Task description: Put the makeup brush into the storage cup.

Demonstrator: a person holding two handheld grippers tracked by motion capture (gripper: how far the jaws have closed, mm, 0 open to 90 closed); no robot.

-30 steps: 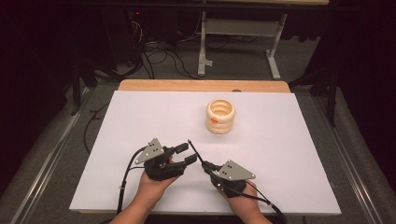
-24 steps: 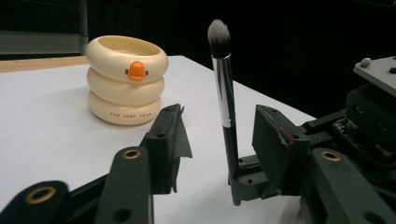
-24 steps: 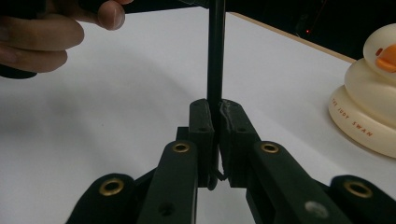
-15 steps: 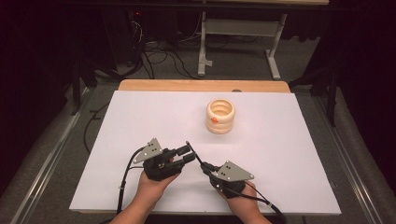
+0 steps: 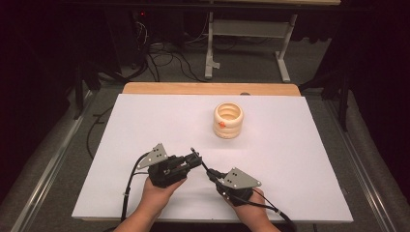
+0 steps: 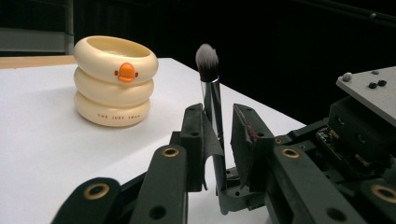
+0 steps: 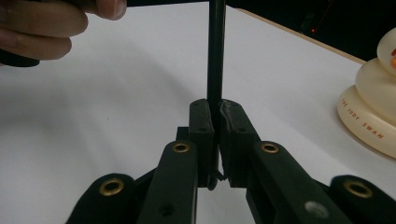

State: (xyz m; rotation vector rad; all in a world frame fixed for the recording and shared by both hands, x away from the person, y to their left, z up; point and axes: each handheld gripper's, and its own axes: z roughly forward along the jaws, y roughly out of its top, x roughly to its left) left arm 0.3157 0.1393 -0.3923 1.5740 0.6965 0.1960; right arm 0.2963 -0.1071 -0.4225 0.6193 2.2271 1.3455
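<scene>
Both grippers have closed in on each other since a second ago, and the brush tip now sits at the left gripper's jaws.

Right gripper (image 5: 212, 174) is clamped on the brush (image 5: 202, 163): in the right gripper view the thin black handle (image 7: 216, 56) is pinched between the two pads, running straight up out of them.

Left gripper (image 5: 193, 159): jaws parted. In the left gripper view the brush's shiny metal ferrule (image 6: 212, 107) stands in the gap, against the left pad, with a gap to the right pad. Not gripped. The soft grey-white bristle tuft (image 6: 207, 57) pokes above the jaw tips.

So the brush is held off the table between the two grippers, near the front edge of the white table (image 5: 121, 145).

Holder (image 5: 228, 120): cream, glossy, three stacked rounded rings, open top, small orange duck-bill mark on the side. It stands upright, well apart from the grippers, toward the far side.
</scene>
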